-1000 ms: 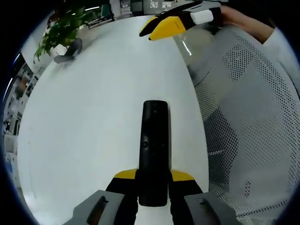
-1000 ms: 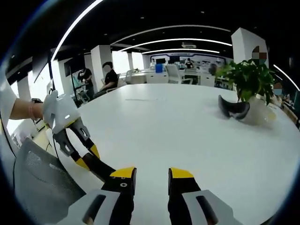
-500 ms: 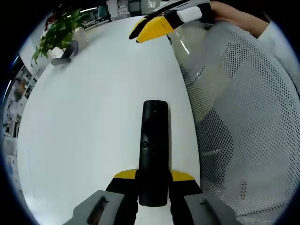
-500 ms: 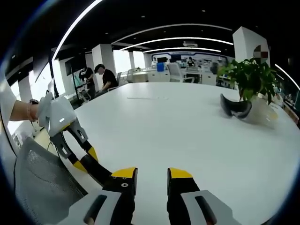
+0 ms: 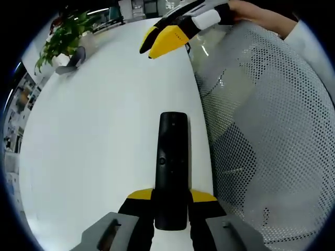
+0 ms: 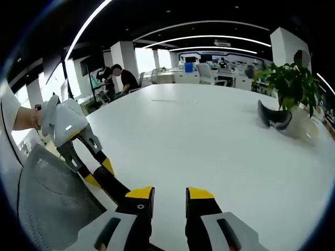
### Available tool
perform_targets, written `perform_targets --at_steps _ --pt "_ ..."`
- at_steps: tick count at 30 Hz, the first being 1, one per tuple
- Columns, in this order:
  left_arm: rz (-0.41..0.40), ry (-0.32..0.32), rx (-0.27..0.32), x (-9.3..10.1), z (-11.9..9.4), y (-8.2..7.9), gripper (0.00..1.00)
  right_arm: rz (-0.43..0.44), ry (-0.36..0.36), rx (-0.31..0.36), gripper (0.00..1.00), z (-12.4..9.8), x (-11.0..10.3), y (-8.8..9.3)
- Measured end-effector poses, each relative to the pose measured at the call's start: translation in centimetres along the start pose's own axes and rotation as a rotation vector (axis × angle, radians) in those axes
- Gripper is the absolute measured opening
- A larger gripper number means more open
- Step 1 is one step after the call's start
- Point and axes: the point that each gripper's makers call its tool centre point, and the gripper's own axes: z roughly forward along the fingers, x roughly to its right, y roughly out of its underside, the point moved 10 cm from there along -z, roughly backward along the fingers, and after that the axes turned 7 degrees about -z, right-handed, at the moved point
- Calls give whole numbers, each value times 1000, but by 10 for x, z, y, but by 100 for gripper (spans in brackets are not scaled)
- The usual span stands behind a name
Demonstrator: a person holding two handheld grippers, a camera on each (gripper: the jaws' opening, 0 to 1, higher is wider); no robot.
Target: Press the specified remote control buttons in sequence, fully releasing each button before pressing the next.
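A slim black remote (image 5: 172, 164) stands out forward from my left gripper (image 5: 171, 197), which is shut on its lower end above the white table (image 5: 99, 136). My right gripper (image 5: 159, 41), with yellow tips a small gap apart, hangs over the table's edge well beyond the remote's far end. In the right gripper view its own jaws (image 6: 168, 194) are open by a narrow gap with nothing between them. There the left gripper (image 6: 99, 173) comes in from the left, with the remote (image 6: 115, 185) slanting down toward my right jaws.
A grey mesh chair (image 5: 261, 130) stands close along the table's near edge, also seen as chair mesh (image 6: 49, 193). A potted plant (image 6: 290, 86) and a dark curved object (image 6: 275, 117) sit at the far side. People (image 6: 123, 78) are in the office behind.
In the left gripper view the right gripper has drifted left and a little nearer over the table edge. The remote stays fixed in my left jaws. Both views have shifted slightly.
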Motion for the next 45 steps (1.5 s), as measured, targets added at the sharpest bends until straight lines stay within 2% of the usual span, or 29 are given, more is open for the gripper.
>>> perform_targets --at_steps 3,6,7,8,9,13,16,21,26,28,32,35,40,45 --pt "-12 14 33 -3 -1 4 23 -17 -77 -45 16 4 -7 2" --pt "-23 23 79 -3 -1 9 23 -126 -152 -90 6 9 -13 0" --pt "-21 25 100 -3 -2 12 24 -178 -207 -116 2 12 -19 0" --pt "-17 24 115 -2 -2 13 24 -194 -250 -138 0 13 -23 0" --pt "-30 22 135 -2 -1 15 24 -219 -295 -161 0 16 -28 1" --pt "-78 2 175 2 -1 18 24 -299 -342 -229 0 25 -37 3" --pt "-82 -1 189 2 0 20 24 -385 -408 -266 0 29 -42 6" --pt "-76 0 193 2 0 19 24 -435 -408 -284 0 38 -40 1" --pt "-70 0 183 2 0 18 24 -540 -422 -348 0 56 -38 -2" --pt "-70 1 182 1 1 17 24 -562 -438 -353 0 60 -41 -4" --pt "-57 2 187 2 1 18 24 -657 -441 -425 0 63 -45 -9" --pt "-60 7 201 0 1 20 24 -690 -427 -468 0 64 -48 -12" --pt "-55 4 176 0 3 16 24 -680 -413 -498 0 65 -46 -13" --pt "-56 5 174 -1 3 17 24 -667 -421 -492 0 65 -44 -13"
